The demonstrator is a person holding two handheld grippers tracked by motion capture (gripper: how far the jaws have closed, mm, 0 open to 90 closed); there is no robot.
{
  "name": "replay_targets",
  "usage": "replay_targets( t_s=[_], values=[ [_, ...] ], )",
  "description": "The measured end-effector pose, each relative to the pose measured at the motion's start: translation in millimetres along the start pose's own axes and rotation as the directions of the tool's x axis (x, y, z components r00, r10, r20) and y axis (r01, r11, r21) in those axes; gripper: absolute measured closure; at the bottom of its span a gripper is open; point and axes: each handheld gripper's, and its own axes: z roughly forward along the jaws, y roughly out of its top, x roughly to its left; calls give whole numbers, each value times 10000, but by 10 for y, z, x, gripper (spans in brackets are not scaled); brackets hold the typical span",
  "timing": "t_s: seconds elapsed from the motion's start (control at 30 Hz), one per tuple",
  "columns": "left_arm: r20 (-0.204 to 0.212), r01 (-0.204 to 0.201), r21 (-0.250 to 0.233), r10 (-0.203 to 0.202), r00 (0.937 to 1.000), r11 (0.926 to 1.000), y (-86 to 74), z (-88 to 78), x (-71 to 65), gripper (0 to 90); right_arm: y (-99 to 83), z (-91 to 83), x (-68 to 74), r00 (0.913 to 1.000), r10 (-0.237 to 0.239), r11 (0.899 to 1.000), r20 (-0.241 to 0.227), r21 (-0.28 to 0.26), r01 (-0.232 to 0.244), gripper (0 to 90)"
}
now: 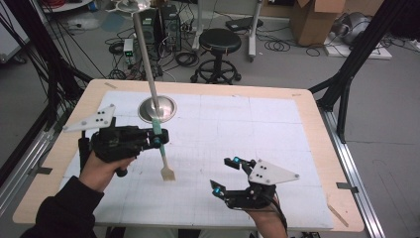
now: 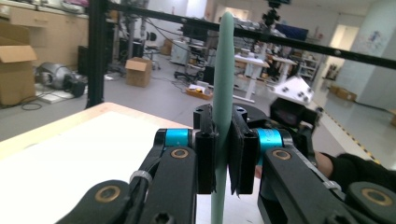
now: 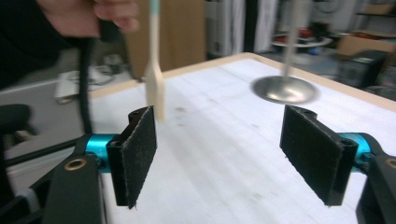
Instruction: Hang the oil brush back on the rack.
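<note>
Left claw (image 1: 159, 138) clenched on mint-handled wooden spatula (image 1: 163, 151), blade hanging above white table (image 1: 257, 148). Right claw (image 1: 225, 174) released, empty. Handover looks done; next, probably carry spatula toward steel stand base (image 1: 157, 109).

Spatula (image 1: 163, 153), green handle, pale wooden blade, near upright, blade down above white mat

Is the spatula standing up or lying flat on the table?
Standing up, a bit tilted. The left gripper is shut on the spatula by its green handle, blade end down just over the table.
</note>
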Motion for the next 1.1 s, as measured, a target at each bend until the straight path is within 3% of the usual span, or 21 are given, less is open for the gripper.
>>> replay_targets(
  t_s=[0.13,0.2,0.4,0.67,0.83,0.97,1.1],
  values=[
    [-441,-40,-19,39,9990,10000,114,-49,183,824,-69,-100,-102,9955,123,9996,940,251,-147,207],
    [-593,-43,-58,39,9982,10000,188,-82,271,824,-101,-127,-137,9936,157,9995,1121,257,-186,207],
    [-1085,33,-364,-72,9941,9993,448,-198,537,824,-188,-136,-218,9902,388,9986,1344,303,-432,206],
    [-1207,109,-633,-185,9925,9979,839,-279,896,824,-225,-138,-260,9867,355,9983,1587,406,-424,206],
    [-1176,434,-674,-511,9917,9968,987,-269,1149,824,-239,-131,-288,9834,430,9978,1765,415,-511,206],
    [-1123,459,-444,-507,9924,9980,1110,-226,1326,823,-247,-107,-312,9823,380,9975,1835,519,-483,206],
    [-1113,627,-651,-697,9913,9959,1209,-229,1486,824,-257,-91,-361,9802,469,9970,1926,516,-578,206]
  ],
)
